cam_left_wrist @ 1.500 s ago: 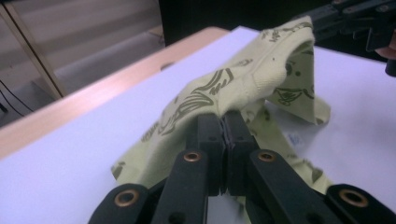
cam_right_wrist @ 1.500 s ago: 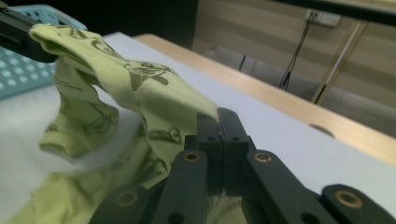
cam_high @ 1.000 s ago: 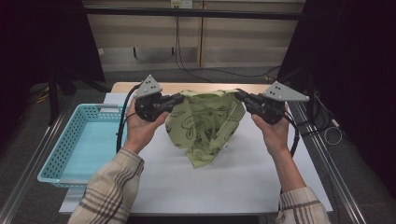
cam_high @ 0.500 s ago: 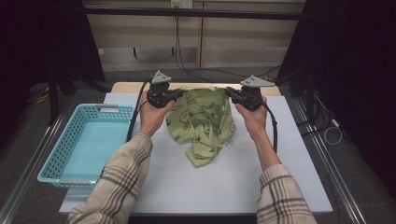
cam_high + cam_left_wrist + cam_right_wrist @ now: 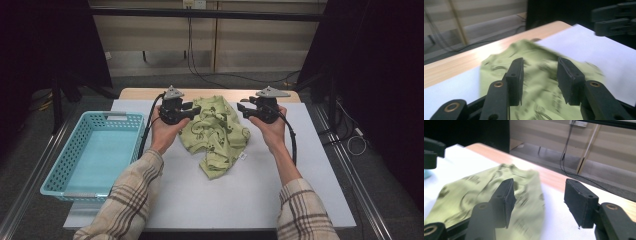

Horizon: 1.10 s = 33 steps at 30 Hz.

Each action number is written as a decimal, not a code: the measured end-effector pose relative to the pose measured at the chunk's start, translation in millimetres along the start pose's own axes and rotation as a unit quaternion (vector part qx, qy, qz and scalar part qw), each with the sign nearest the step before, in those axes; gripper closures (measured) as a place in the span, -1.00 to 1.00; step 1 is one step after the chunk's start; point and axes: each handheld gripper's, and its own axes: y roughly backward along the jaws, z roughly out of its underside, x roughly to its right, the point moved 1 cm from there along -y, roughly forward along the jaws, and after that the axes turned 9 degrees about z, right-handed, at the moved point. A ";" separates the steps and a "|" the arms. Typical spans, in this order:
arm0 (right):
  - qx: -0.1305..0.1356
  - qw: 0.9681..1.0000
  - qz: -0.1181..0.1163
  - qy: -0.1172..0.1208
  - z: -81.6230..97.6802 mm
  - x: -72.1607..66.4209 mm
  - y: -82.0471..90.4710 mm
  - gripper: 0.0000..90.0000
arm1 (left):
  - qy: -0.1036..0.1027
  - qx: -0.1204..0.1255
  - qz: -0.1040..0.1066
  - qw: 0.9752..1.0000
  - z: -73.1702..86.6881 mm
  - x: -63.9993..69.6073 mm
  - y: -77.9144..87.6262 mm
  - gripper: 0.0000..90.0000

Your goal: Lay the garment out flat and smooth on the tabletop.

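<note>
A light green patterned cloth (image 5: 216, 134) lies crumpled on the white table cover (image 5: 300, 190), its far end between my two grippers. My left gripper (image 5: 194, 111) sits at the cloth's far left corner. Its jaws have just been opening and stand apart over the blurred cloth (image 5: 541, 100), with no pad pressing on it. My right gripper (image 5: 242, 109) sits at the far right corner. Its jaws have also just been opening, and the cloth (image 5: 486, 195) lies below and left of them, free of the pads. Each hand rests low on the table.
A light blue plastic basket (image 5: 120, 118) stands on the left of the table, beside my left forearm. The table's wooden far edge (image 5: 145, 93) runs just behind the cloth. Dark curtains flank both sides.
The cloth, held up and spread between both grippers, has come down onto the table. Both hands moved away from me and closer together, and both grippers let go of it.
</note>
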 end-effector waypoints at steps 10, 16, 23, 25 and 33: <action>-0.004 0.998 -0.057 0.016 36.5 -22.7 42.7 -0.04 | -0.007 0.008 0.054 0.998 31.7 35.8 18.3 0.09; -0.024 0.996 -0.078 0.025 56.7 -35.6 59.4 -0.07 | -0.017 -0.011 0.056 0.998 49.4 50.5 21.5 -0.10; -0.054 0.994 -0.084 0.037 81.7 -48.5 73.0 -0.06 | -0.049 -0.052 0.063 0.995 67.6 67.3 21.1 -0.05; -0.064 0.993 -0.091 0.043 86.5 -52.0 73.7 -0.04 | -0.053 -0.057 0.061 0.995 70.4 70.2 19.8 -0.05; -0.102 0.986 -0.115 0.061 102.2 -66.7 66.6 0.00 | -0.082 -0.086 0.085 0.989 78.7 88.8 3.9 -0.08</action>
